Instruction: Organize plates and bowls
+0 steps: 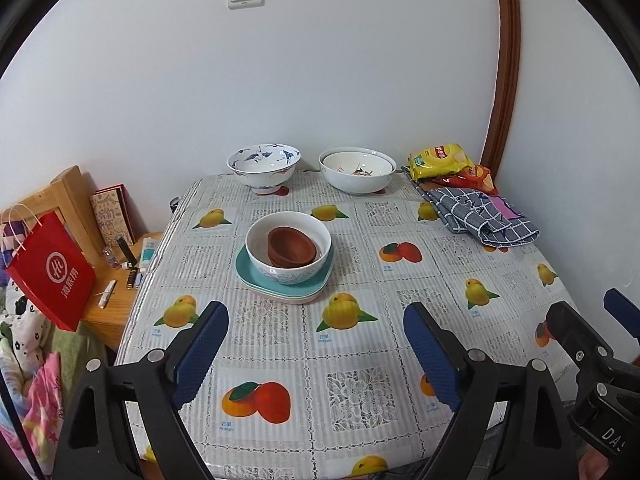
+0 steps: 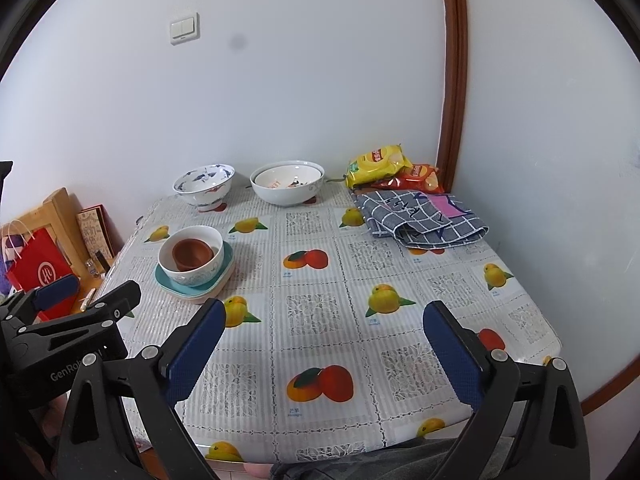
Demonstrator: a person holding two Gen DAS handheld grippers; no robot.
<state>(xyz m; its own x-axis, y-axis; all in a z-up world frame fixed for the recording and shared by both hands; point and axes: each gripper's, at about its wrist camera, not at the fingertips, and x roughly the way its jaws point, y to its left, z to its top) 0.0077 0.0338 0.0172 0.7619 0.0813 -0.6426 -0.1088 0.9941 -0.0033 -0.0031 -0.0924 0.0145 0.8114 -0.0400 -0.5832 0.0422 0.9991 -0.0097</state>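
A stack stands mid-table: brown bowls (image 1: pixel 291 247) (image 2: pixel 191 254) nested in a white bowl (image 1: pixel 289 252) (image 2: pixel 192 258) on teal plates (image 1: pixel 280 282) (image 2: pixel 192 286). At the back by the wall stand a blue-patterned bowl (image 1: pixel 264 166) (image 2: pixel 204 184) and two nested white bowls (image 1: pixel 357 174) (image 2: pixel 287 182). My left gripper (image 1: pixel 316 352) is open and empty above the near table, short of the stack. My right gripper (image 2: pixel 324 348) is open and empty over the near right part; it also shows in the left wrist view (image 1: pixel 592 320).
Fruit-print tablecloth (image 1: pixel 360 320) (image 2: pixel 320 280) covers the table. Snack bags (image 1: pixel 444 162) (image 2: pixel 384 166) and a folded checked cloth (image 1: pixel 480 216) (image 2: pixel 420 216) lie at the back right corner. A red paper bag (image 1: pixel 52 270) and a wooden side table (image 1: pixel 116 300) with small items stand left.
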